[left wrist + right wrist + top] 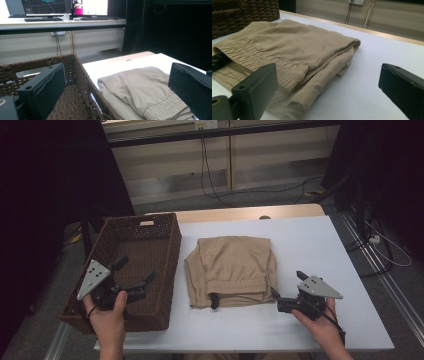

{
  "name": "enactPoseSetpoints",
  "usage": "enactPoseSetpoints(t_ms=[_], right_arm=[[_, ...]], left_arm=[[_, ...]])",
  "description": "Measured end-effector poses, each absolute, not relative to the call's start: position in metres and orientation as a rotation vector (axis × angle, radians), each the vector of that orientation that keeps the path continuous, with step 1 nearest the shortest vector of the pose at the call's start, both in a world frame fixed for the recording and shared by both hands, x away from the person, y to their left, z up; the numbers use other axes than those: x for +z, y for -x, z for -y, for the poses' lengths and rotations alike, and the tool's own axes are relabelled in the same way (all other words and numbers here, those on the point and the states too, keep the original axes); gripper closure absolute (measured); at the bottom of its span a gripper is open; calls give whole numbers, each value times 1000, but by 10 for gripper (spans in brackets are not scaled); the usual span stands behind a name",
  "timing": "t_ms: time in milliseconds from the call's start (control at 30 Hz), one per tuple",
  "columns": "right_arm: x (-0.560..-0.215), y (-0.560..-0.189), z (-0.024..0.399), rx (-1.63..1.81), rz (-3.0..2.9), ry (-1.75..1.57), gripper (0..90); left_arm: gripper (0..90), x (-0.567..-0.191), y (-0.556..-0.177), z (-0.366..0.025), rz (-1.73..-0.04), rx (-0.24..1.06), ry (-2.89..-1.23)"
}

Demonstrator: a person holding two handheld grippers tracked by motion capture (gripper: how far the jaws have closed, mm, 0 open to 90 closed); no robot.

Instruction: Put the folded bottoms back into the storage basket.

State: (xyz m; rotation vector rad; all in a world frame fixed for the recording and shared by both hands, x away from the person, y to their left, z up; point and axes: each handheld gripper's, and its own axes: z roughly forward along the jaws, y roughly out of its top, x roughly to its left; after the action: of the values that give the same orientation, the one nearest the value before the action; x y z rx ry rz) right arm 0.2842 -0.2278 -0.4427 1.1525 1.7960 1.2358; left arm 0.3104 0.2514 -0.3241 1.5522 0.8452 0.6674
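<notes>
Folded tan trousers [231,270] with an elastic waistband and a black drawstring [214,300] lie in the middle of the white table [310,245]. A dark woven basket [131,265] stands to their left. My left gripper [135,270] hovers open over the basket's near end, its jaws empty; its own view looks across the basket wall [82,75] to the trousers [142,90]. My right gripper [287,284] rests open low over the table just right of the trousers' near corner, with the trousers [292,52] ahead of its jaws and nothing held.
The basket [242,15] appears empty inside. Bare tabletop lies right of and behind the trousers. A wooden strip [250,213] runs along the table's far edge. Cables [210,170] trail on the floor beyond, and monitors [65,6] stand on a far desk.
</notes>
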Motion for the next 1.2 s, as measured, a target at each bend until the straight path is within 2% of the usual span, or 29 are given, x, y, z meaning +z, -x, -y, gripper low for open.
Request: enactPoseSetpoints(t_ms=[500, 1200], right_arm=[[-453, -318, 203, 1167, -1848, -1217, 36], [-462, -331, 192, 1031, -1986, -1294, 53]], left_arm=[[16, -326, -312, -254, -852, 657, -1554], [16, -326, -312, -251, -846, 655, -1566]])
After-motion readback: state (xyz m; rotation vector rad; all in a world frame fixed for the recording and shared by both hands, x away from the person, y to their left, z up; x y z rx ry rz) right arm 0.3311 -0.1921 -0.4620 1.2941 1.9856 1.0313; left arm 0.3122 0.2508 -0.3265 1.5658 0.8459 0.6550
